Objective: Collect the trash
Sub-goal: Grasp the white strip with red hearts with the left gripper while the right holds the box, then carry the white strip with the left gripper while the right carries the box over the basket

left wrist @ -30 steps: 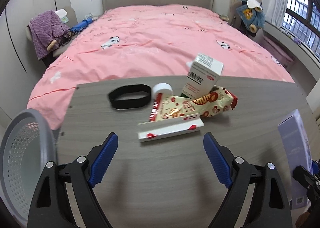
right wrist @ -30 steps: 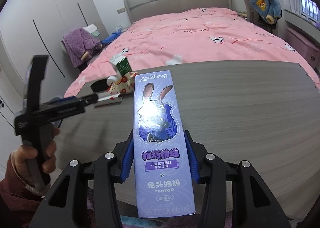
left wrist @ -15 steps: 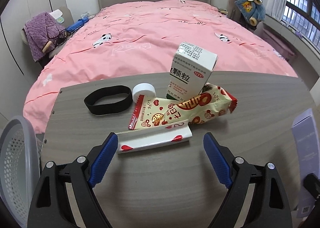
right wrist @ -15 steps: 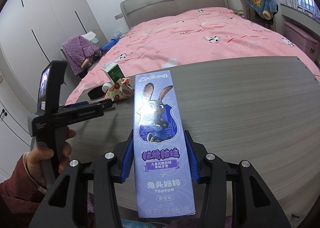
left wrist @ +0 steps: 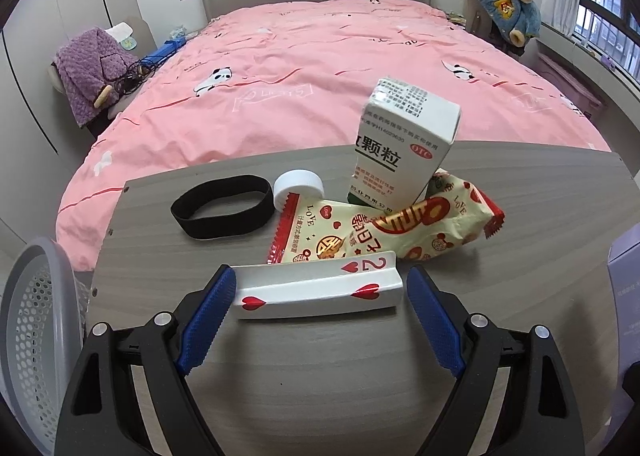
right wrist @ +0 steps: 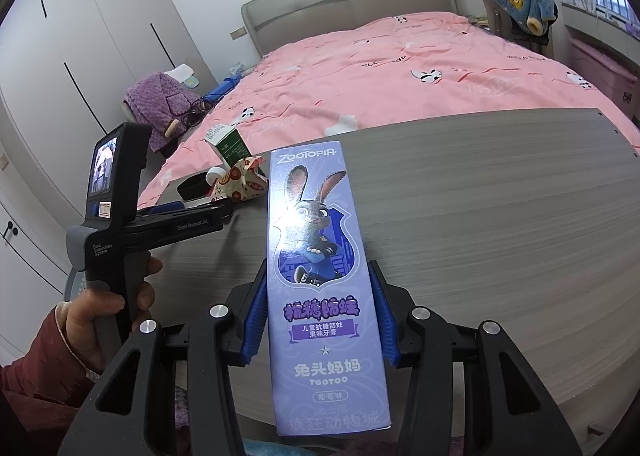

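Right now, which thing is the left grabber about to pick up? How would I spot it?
On the grey table, the left gripper is open around a playing card box lying flat. It is white with red hearts, unlike the yellowish snack wrapper behind.

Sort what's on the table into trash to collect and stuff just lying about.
Trash, likely:
- playing-card box
- snack wrapper
- medicine carton
- white cap
- toothpaste box, in right tool
- goes in mesh bin

Lying about:
- black band
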A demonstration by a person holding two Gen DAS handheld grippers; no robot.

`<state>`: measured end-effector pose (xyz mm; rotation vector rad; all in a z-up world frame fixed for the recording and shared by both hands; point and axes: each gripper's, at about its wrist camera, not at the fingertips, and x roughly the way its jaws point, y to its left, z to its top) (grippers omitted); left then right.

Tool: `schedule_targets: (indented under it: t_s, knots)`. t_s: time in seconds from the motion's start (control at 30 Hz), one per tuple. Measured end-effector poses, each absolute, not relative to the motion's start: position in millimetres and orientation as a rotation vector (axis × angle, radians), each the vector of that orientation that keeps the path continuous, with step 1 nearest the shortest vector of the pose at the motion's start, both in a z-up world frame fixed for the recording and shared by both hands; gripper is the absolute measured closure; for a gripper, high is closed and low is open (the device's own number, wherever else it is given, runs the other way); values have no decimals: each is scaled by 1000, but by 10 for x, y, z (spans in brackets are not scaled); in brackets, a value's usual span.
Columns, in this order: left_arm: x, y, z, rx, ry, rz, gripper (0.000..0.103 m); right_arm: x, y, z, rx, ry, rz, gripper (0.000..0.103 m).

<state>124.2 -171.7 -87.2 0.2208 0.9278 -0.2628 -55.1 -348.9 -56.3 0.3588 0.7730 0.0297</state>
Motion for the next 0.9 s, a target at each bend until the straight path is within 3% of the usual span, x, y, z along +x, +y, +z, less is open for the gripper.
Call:
schedule_targets:
  t_s: [0.2,0.47,0.63,0.9]
  knots:
    - [1222,-1657,-891,215,925,-258,23,-550,-3490,-567,361,775,30,58]
    - [1147,-1552,-798,190,908,-271,43,-526,-3486,-604,372,781,33,58]
    - [1062,-1460,-685,166,888,-284,61,-530,-3466,-603,372,780,36,58]
    - [900,-1193,-473,121,857,-297,76,-534,-3420,-607,371,781,46,58]
